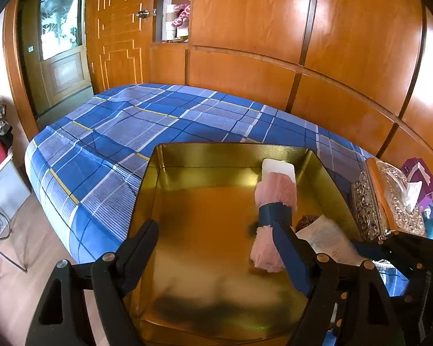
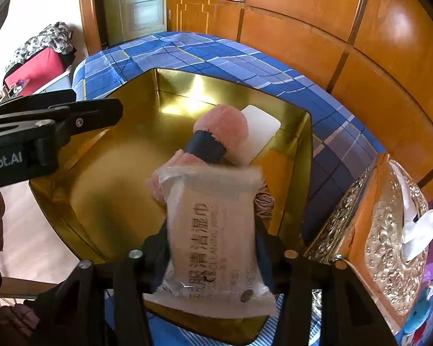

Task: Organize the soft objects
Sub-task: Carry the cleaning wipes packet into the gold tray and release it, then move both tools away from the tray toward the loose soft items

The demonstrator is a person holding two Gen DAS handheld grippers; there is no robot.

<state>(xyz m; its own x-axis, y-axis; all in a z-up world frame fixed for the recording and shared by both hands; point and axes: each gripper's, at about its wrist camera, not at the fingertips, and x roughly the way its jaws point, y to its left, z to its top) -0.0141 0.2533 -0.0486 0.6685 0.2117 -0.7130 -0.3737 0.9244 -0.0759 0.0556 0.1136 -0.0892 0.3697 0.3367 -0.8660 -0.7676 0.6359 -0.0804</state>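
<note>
Wipes pack (image 2: 213, 239) between right claw (image 2: 213, 248) fingers (grip unclear), left claw (image 1: 216, 248) open, empty.

A blue plaid bed (image 1: 147, 121) carries a gold tin (image 1: 233, 155) and a silver tissue box (image 1: 369, 204).

Wipes pack (image 2: 213, 239): "清洁湿巾"; tool (image 2: 52, 132): "obot.AI"

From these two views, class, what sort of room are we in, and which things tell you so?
Most likely a bedroom in a home. A bed with a blue plaid sheet fills the middle, glossy wooden wardrobe panels line the wall behind it, and a wooden door stands in the corner.
</note>
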